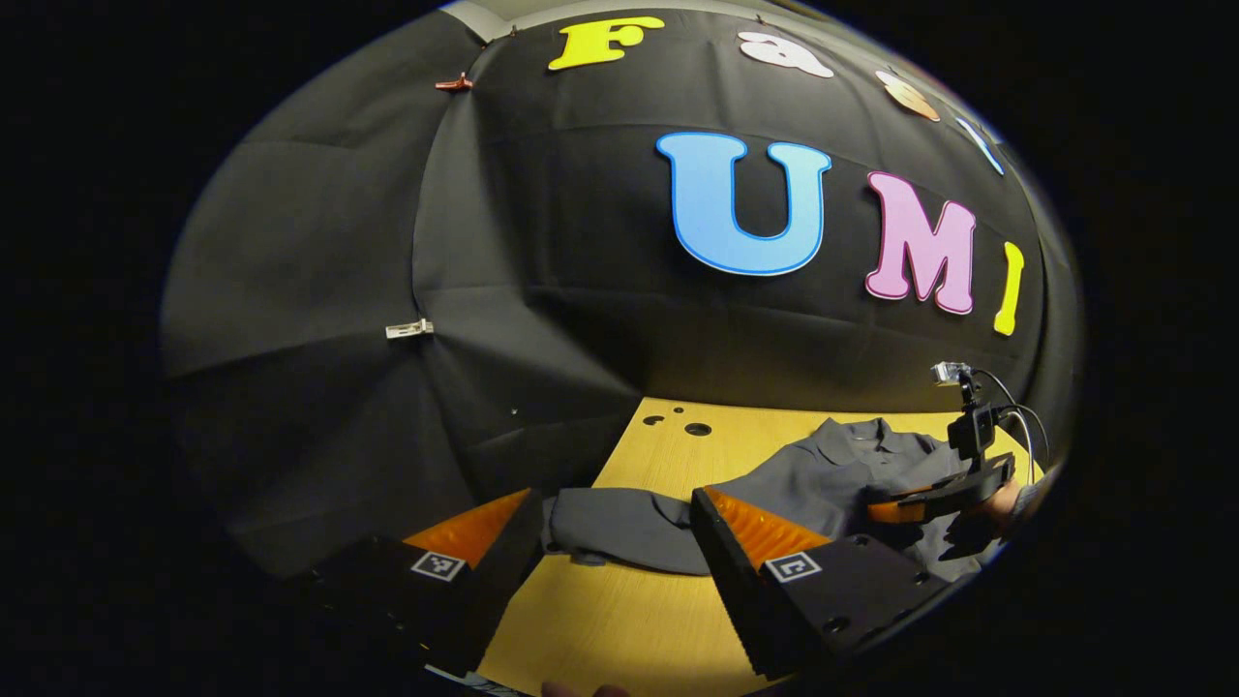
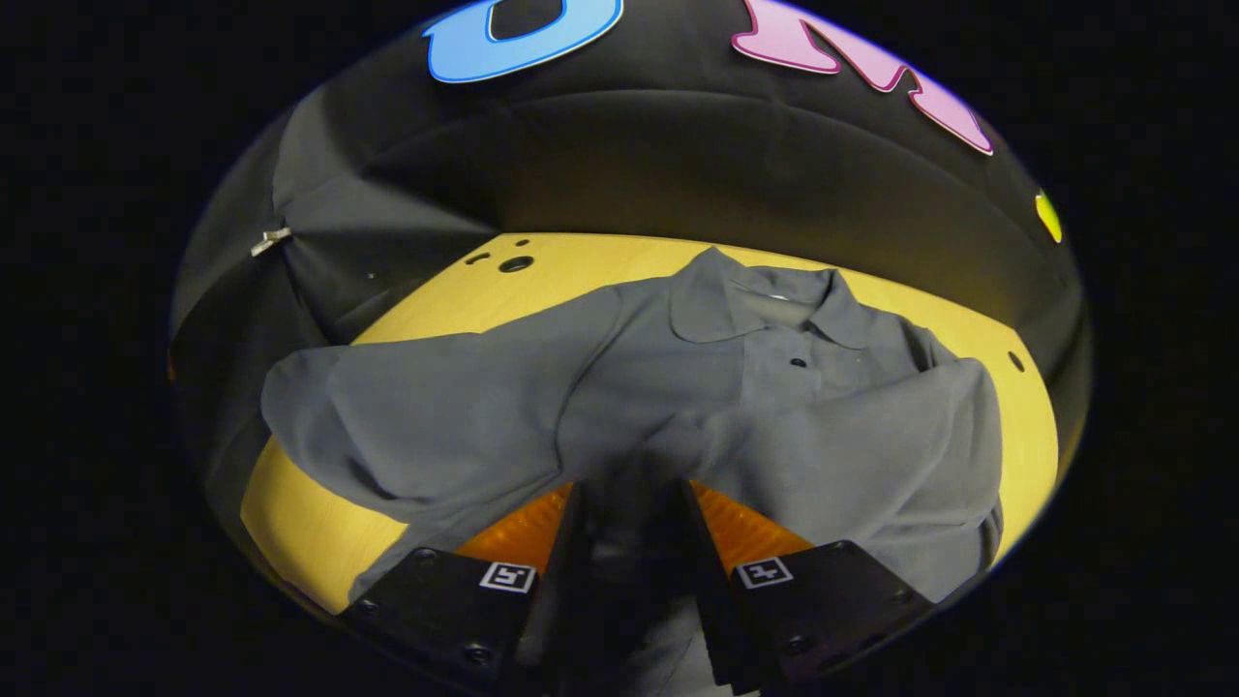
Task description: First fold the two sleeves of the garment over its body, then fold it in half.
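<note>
Right hand-held gripper (image 2: 627,513) had its fingers closed on a bunch of grey fabric from the shirt (image 2: 774,387). We judged that was the right sleeve end, carried in over the body below the collar (image 2: 765,305); the right sleeve (image 2: 900,426) already lay across the chest. Left hand-held gripper (image 1: 619,542) was wide open, holding nothing, hovering over the desk (image 1: 619,620) just short of the left sleeve (image 1: 619,528). That sleeve was spread out flat, away from the collar. Shirt sat face up on the desk. Our read: first sleeve fold nearly done, second sleeve and the half fold left.
</note>
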The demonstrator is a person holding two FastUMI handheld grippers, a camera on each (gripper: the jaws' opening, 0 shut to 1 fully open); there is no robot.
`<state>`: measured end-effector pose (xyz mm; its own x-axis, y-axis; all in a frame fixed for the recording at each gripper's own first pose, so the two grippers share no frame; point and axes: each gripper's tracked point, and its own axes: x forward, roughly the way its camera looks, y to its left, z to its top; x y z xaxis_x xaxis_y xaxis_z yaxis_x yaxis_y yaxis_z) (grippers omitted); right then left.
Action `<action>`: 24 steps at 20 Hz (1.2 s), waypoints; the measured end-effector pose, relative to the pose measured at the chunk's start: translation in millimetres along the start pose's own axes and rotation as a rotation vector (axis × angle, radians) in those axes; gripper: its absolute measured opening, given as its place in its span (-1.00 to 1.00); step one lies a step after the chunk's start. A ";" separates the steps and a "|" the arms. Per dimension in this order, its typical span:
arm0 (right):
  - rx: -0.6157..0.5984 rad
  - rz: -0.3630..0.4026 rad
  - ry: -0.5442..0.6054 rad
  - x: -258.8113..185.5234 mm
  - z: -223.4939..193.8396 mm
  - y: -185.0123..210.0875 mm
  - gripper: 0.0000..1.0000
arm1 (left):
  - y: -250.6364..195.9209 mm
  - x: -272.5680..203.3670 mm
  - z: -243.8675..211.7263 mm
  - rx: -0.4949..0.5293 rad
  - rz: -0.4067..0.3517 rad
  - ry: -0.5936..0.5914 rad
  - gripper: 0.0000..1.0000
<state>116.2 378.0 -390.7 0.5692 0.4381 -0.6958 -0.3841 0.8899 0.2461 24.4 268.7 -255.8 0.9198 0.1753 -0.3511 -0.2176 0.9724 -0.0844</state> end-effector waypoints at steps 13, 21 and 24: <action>0.015 -0.022 -0.083 -81.5 23.3 -12.2 0.48 | 8.8 88.5 -56.3 -0.035 -0.001 0.096 0.86; 0.024 -0.052 -0.073 -107.3 6.9 -17.1 0.49 | 38.9 149.6 -134.1 -0.115 0.060 0.308 0.92; 0.021 -0.045 -0.071 -112.3 3.7 -17.1 0.48 | 37.9 160.5 -148.5 -0.097 0.066 0.349 0.92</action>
<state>61.5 314.1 -314.2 0.6356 0.4051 -0.6572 -0.3420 0.9109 0.2306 115.2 310.8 -453.9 0.7394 0.1575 -0.6546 -0.3176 0.9389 -0.1329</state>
